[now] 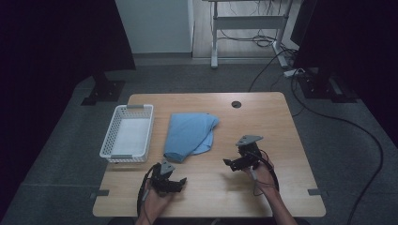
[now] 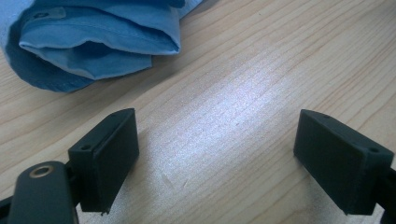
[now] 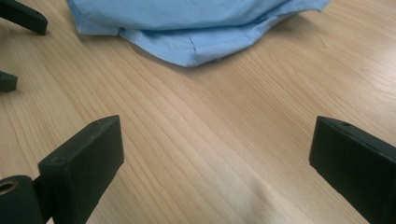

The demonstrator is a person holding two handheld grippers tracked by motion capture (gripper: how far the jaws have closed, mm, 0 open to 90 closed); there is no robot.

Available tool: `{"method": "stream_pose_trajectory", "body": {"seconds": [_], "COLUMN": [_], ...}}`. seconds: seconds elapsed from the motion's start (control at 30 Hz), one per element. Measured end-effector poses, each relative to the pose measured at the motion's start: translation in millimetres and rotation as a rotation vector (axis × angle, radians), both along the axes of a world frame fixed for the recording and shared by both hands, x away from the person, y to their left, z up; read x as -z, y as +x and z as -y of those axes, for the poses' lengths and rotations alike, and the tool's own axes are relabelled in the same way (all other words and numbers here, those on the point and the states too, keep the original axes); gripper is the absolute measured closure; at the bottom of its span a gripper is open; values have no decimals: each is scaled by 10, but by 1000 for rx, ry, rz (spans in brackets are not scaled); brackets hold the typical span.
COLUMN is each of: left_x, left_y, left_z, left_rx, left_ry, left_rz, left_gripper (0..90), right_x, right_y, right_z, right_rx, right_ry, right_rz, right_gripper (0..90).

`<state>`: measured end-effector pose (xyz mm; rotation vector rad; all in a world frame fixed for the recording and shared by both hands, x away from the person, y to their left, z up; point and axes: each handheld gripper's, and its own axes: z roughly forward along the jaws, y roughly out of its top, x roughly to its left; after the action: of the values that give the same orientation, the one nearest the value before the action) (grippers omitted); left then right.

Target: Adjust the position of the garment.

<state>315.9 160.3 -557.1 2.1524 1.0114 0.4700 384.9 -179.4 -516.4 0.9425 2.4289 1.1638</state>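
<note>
A folded light-blue cloth point(image 1: 190, 135) lies on the wooden table point(image 1: 281, 136), just left of centre. My left gripper point(image 1: 179, 181) rests near the front edge, below the cloth, held in a hand. Its jaws stand open over bare wood point(image 2: 217, 126), and the cloth's folded corner point(image 2: 93, 42) lies ahead to the left. My right gripper point(image 1: 228, 163) sits to the right of the cloth and points left toward it. It too is open with nothing between its jaws point(image 3: 217, 128), with the cloth's edge point(image 3: 196, 28) farther ahead. The left gripper's jaw tips point(image 3: 23, 16) show at the far left.
A white slotted basket point(image 1: 109, 140) stands at the table's left side, beside the cloth. A round cable hole point(image 1: 236, 104) sits near the far edge. Beyond the table are a desk frame point(image 1: 214, 47) and cables on the floor point(image 1: 347, 122).
</note>
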Motion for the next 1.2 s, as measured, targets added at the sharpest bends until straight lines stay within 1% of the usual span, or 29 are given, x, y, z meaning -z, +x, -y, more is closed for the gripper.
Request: {"method": "stream_pose_trajectory", "body": {"seconds": [0.3, 0.47, 0.67, 0.8, 0.93, 1.0, 1.1, 1.2], "left_x": [0, 0, 0, 0, 0, 0, 1, 1], "left_y": [0, 0, 0, 0, -1, -1, -1, 0], "left_z": [0, 0, 1, 1, 2, 2, 3, 3], "left_rx": [0, 0, -6, -10, -10, -9, -8, -8], "left_ry": [0, 0, -1, -1, 0, 0, 0, 0], "left_rz": [0, 0, 1, 1, 1, 1, 0, 0], "left_gripper": [133, 134, 135, 135, 135, 135, 132, 131], "right_x": [14, 25, 45, 93, 154, 168, 230, 260], "right_y": [-113, -180, -261, -317, -389, -407, -479, -514], "right_z": [200, 334, 450, 538, 647, 669, 745, 776], "right_rx": [31, 56, 76, 93, 119, 124, 142, 151], "right_ry": [-9, -4, -2, -8, 1, 1, -7, -13], "right_rz": [1, 1, -5, -12, -21, -23, -27, -26], "right_gripper": [31, 32, 32, 32, 32, 32, 33, 33]}}
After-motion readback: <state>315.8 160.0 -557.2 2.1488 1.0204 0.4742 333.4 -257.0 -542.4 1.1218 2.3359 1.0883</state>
